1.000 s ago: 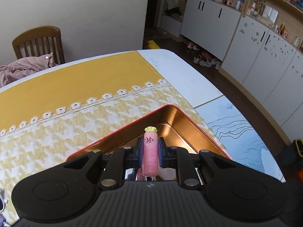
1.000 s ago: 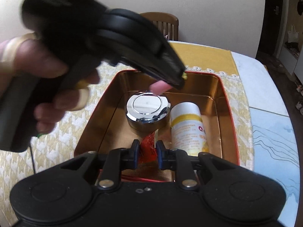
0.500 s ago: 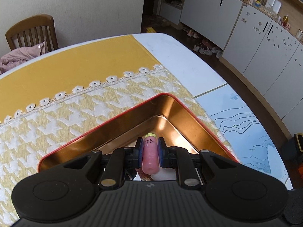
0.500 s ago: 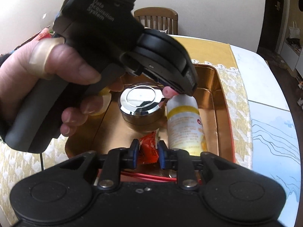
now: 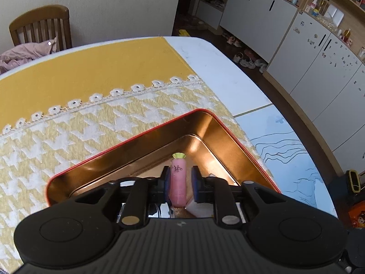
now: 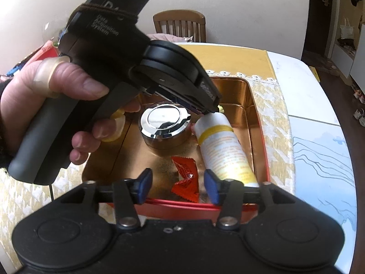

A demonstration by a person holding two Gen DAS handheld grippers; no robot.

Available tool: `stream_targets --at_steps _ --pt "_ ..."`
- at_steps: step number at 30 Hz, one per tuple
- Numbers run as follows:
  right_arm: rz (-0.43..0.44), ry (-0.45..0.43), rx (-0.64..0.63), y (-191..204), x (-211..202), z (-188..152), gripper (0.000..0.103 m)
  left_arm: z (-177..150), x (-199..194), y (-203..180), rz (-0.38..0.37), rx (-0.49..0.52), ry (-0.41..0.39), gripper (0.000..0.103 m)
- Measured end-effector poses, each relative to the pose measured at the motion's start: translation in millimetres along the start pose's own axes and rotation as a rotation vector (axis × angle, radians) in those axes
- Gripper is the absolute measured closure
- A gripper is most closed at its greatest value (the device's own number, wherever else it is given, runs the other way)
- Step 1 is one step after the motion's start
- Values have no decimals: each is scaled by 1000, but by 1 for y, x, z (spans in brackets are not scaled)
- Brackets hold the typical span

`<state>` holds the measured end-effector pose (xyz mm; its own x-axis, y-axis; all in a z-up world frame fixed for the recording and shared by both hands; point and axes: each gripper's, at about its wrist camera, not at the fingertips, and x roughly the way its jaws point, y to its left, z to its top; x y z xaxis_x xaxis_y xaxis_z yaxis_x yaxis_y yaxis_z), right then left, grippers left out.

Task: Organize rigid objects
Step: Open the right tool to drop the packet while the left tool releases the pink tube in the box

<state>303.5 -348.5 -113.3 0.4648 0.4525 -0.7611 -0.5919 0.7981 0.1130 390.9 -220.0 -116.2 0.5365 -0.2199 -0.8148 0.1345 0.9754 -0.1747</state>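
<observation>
Black left gripper (image 6: pixel 205 105) printed "Data Acquisition System", blue pads (image 6: pixel 143 188), bare-skinned hand (image 6: pixel 52 105), grey handle

A white table (image 5: pixel 219 68) fills the middle of the left wrist view, its bare top running to the upper right; a yellow cloth (image 5: pixel 91 73) with a white lace band and a houndstooth part covers its left side; a pale blue sheet (image 5: pixel 287 150) with dark wavy lines lies at centre right; a red-rimmed copper tin (image 5: pixel 127 146) sits on the cloth, lower centre, its near rim low in the right wrist view (image 6: pixel 182 205).
</observation>
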Motion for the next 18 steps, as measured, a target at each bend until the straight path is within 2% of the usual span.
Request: stream_targets --at_steps 11,14,18 --pt "-9 -63 39 1 -29 -1 43 -12 -44 1 -27 2 -83 79" --pt "-10 -84 50 3 -38 1 41 -18 -61 3 -30 1 -112 73" --pt "-16 -106 57 9 -50 2 40 -27 -84 5 -31 6 -150 72"
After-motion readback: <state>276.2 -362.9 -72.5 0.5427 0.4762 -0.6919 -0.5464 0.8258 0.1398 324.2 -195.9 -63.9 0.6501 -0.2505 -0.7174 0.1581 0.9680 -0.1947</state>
